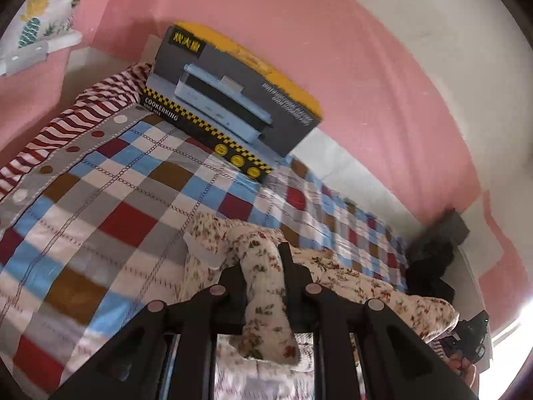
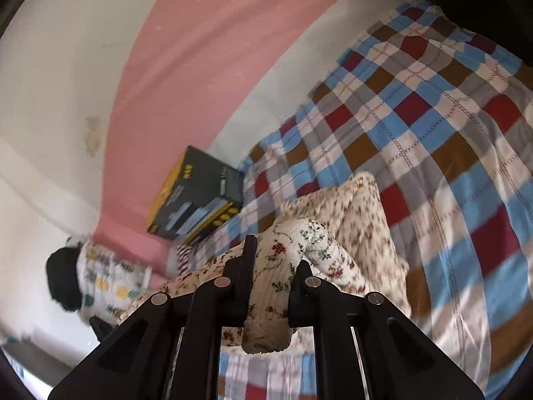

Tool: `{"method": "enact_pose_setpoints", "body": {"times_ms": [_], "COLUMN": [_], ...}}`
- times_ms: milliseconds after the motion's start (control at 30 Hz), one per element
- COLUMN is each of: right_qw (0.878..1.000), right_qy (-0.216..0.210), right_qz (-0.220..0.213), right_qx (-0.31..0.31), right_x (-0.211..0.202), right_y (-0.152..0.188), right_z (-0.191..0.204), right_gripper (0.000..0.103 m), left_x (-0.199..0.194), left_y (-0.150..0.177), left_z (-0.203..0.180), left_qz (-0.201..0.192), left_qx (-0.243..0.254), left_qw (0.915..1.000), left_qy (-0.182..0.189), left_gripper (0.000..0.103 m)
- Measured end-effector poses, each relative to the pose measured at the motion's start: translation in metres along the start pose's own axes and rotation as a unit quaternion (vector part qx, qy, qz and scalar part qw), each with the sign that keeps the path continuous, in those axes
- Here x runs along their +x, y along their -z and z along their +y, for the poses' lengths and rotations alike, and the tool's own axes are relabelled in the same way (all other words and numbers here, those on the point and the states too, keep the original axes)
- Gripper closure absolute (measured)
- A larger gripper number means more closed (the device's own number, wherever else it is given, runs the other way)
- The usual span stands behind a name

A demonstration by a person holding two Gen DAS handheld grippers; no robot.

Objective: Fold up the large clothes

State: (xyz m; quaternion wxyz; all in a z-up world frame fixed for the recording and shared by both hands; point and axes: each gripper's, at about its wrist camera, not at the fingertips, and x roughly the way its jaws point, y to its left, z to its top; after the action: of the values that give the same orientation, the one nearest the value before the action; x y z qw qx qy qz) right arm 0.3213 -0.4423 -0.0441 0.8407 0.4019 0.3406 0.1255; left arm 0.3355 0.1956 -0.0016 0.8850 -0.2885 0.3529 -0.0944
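A bunched fold of the floral garment is clamped in the left gripper jaws at lower centre. Another fold is pinched likewise by the right gripper. The rest is draped over the checked bedspread, below the Cookerking box.

Ribbed floral cloth garment, glossy cardboard box
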Motion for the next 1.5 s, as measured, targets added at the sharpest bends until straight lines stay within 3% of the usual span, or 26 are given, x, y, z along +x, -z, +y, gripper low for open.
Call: {"method": "enact_pose_setpoints", "body": {"times_ms": [133, 300, 433, 533, 567, 600, 667, 700, 800, 867, 967, 1067, 1133, 1200, 1267, 1300, 1367, 1500], "right_qw": [0.999, 0.994, 0.988, 0.988, 0.99, 0.991, 0.994, 0.996, 0.999, 0.999, 0.995, 0.983, 0.976, 0.967, 0.959, 0.955, 0.949, 0.939], "right_qy": [0.045, 0.076, 0.096, 0.089, 0.077, 0.051, 0.015, 0.015, 0.017, 0.031, 0.062, 0.102, 0.128, 0.169, 0.206, 0.222, 0.236, 0.258], "right_qz": [0.024, 0.059, 0.083, 0.079, 0.077, 0.075, 0.061, 0.045, 0.014, -0.001, -0.001, 0.008, 0.016, 0.027, 0.044, 0.052, 0.057, 0.056], "right_qx": [0.019, 0.058, 0.091, 0.094, 0.094, 0.096, 0.093, 0.08, 0.035, -0.006, -0.084, -0.151, -0.173, -0.189, -0.19, -0.189, -0.199, -0.221], "right_x": [0.056, 0.126, 0.166, 0.171, 0.168, 0.164, 0.153, 0.145, 0.121, 0.108, 0.098, 0.103, 0.112, 0.128, 0.146, 0.155, 0.165, 0.178], "right_y": [-0.026, -0.045, -0.048, -0.046, -0.046, -0.048, -0.054, -0.059, -0.068, -0.065, -0.047, -0.016, 0.002, 0.014, 0.017, 0.017, 0.018, 0.02], "right_z": [-0.01, -0.05, -0.078, -0.084, -0.082, -0.08, -0.072, -0.064, -0.04, -0.021, 0.003, 0.011, 0.004, -0.007, -0.023, -0.033, -0.041, -0.045], "right_gripper": [0.091, 0.088, 0.085, 0.081, 0.07, 0.05, 0.032, 0.031, 0.031, 0.031, 0.031, 0.031, 0.039, 0.05, 0.061, 0.066, 0.07, 0.07], "left_x": [0.067, 0.143, 0.181, 0.189, 0.189, 0.187, 0.181, 0.175, 0.161, 0.145, 0.12, 0.117, 0.126, 0.143, 0.166, 0.178, 0.186, 0.197], "left_y": [-0.016, -0.017, -0.01, -0.008, -0.01, -0.014, -0.021, -0.025, -0.033, -0.039, -0.038, -0.014, 0.012, 0.035, 0.047, 0.051, 0.051, 0.05], "left_z": [0.018, 0.041, 0.049, 0.055, 0.057, 0.059, 0.059, 0.058, 0.048, 0.038, 0.03, 0.008, -0.009, -0.013, -0.005, 0.004, 0.017, 0.016], "left_qz": [0.031, 0.077, 0.098, 0.104, 0.109, 0.115, 0.117, 0.113, 0.097, 0.056, 0.019, 0.039, 0.058, 0.077, 0.097, 0.101, 0.081, 0.065], "left_qx": [-0.018, -0.027, -0.026, -0.042, -0.049, -0.06, -0.079, -0.085, -0.084, -0.064, -0.049, 0.019, 0.081, 0.12, 0.137, 0.132, 0.127, 0.148], "left_qw": [0.9989, 0.9943, 0.9908, 0.9904, 0.9901, 0.9896, 0.9893, 0.9897, 0.9917, 0.9964, 0.9986, 0.999, 0.9951, 0.9892, 0.9831, 0.9816, 0.984, 0.9802], "left_qy": [-0.029, -0.069, -0.09, -0.081, -0.074, -0.063, -0.037, -0.022, 0.004, 0.0, -0.002, 0.004, -0.007, -0.03, -0.074, -0.094, -0.095, -0.115], "left_gripper": [0.087, 0.087, 0.082, 0.081, 0.079, 0.077, 0.063, 0.06, 0.044, 0.03, 0.029, 0.029, 0.029, 0.031, 0.053, 0.057, 0.064, 0.065]}}
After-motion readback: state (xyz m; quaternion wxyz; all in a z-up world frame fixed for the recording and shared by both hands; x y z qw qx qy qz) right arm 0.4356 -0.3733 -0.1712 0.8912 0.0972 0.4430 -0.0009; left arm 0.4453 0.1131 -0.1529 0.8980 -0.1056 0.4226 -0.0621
